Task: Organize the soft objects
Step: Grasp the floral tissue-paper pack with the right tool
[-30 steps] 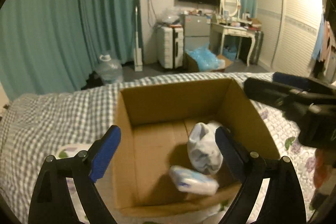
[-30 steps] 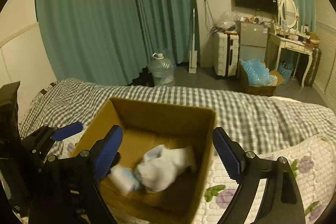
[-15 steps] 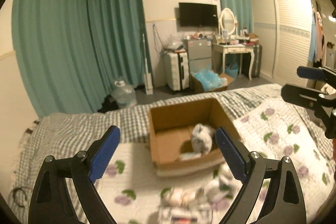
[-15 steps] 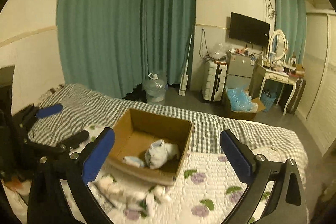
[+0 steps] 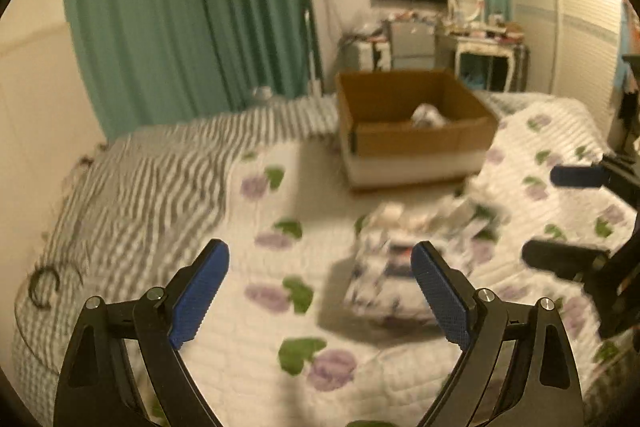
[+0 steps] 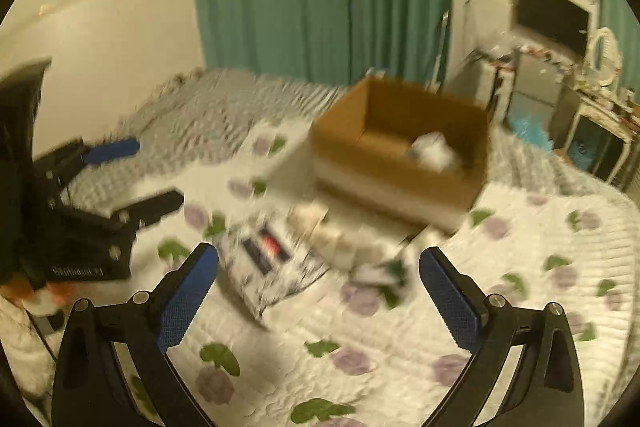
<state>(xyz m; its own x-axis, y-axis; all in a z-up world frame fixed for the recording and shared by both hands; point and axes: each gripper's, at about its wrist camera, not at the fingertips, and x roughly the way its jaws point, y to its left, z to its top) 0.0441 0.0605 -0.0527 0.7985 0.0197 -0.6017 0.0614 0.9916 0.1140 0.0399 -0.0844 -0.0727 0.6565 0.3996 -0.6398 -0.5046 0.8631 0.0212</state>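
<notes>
1. Both tongs are wide open and hold nothing: the left gripper (image 5: 320, 301) and the right gripper (image 6: 318, 301).
2. Just ahead on the flowery quilt (image 5: 248, 319) lies a printed soft pack (image 6: 272, 259), beside a blurry white pile (image 6: 344, 247).
3. To do it well, put one pad on each side of the pack and squeeze gently.
4. Farther back, the cardboard box (image 5: 416, 131) already holds a white bundle (image 5: 428, 115).

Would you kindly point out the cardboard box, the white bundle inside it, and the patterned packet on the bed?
cardboard box (image 6: 394, 163), right wrist view, near wall.
white bundle (image 6: 434, 151), right wrist view, its middle.
patterned packet (image 6: 266, 259), right wrist view, top face.
</notes>
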